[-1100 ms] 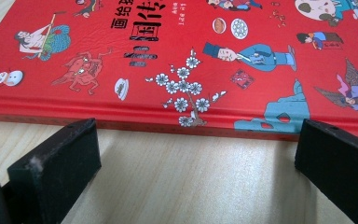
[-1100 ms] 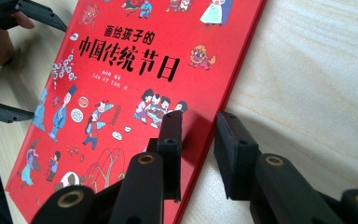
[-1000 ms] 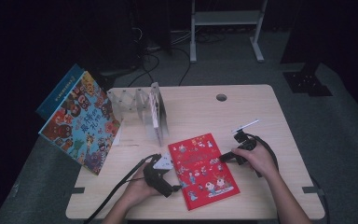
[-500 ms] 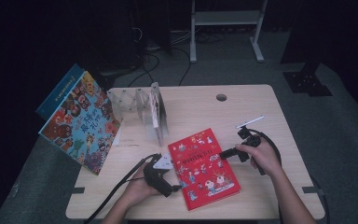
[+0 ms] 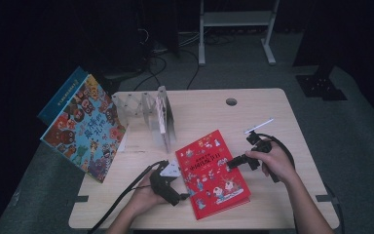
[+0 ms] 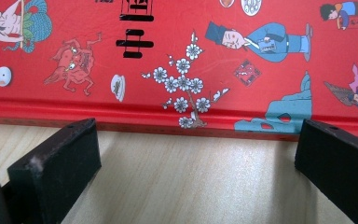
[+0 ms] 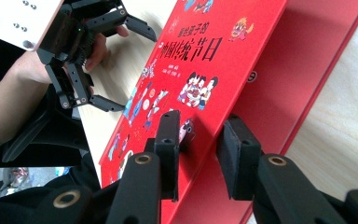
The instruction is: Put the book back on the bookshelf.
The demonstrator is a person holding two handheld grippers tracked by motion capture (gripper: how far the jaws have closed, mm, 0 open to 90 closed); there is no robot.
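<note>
Right tongs (image 7: 196, 154) pinching red book (image 5: 213, 173) cover edge to lift it open; left tongs (image 6: 191, 163) wide, bracing spine on surface (image 5: 272, 122).

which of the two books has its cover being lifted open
The red book lying flat on the table: the right hand-held gripper grips its front cover's edge and raises it. The blue book stands tilted at the table's left edge, shut and untouched.

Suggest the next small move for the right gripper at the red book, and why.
Probably keep swinging the cover further open. The right gripper has the red book's front cover edge between its jaws, raised off the red page beneath, while the open left gripper waits at the spine side.
</note>
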